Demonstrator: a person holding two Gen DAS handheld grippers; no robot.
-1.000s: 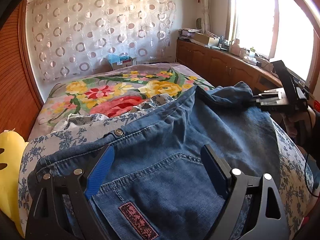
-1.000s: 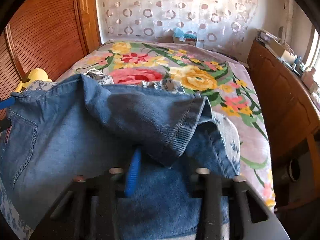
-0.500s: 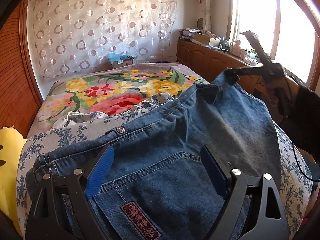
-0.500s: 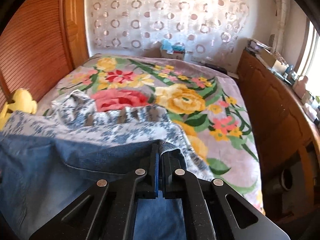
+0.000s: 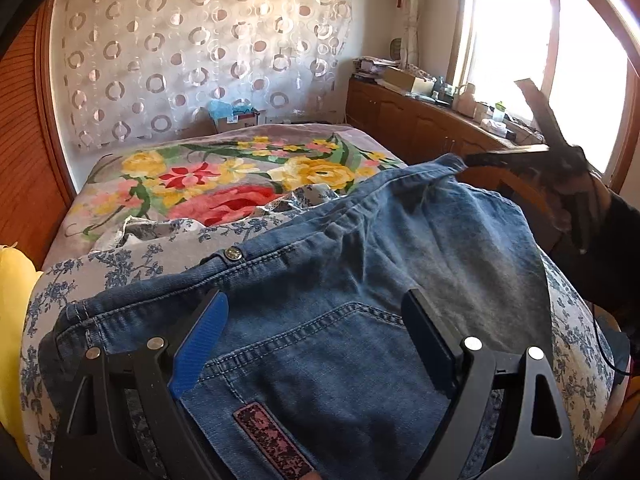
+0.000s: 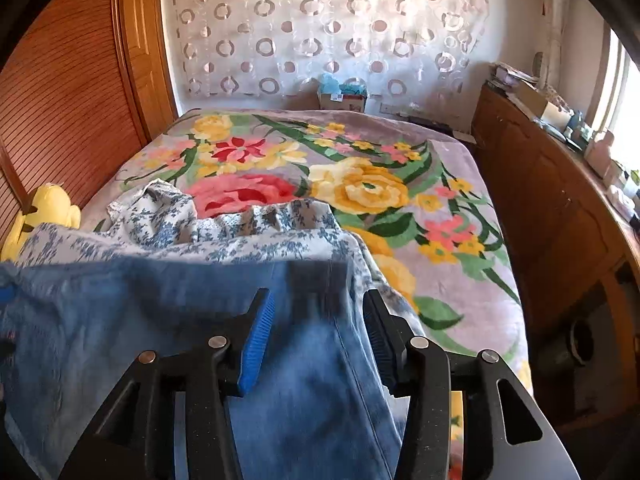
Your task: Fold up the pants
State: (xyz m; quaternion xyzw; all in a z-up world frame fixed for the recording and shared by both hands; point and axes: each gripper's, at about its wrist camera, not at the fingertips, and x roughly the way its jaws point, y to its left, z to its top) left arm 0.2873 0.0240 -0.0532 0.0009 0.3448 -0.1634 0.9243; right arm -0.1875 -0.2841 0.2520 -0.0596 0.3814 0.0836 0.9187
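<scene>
Behind everything hangs a white sheer curtain with a ring pattern, and below it our bed carries a bright flowered blanket with a crumpled white-and-blue floral sheet nearer us. We see the faded blue denim pants lying on that sheet at 6 o'clock in both views, brown waistband patch low in the left view. Our left tongs stand wide apart over the back pocket, and our right tongs stand apart astride the blurred leg fabric, gripping nothing.
</scene>
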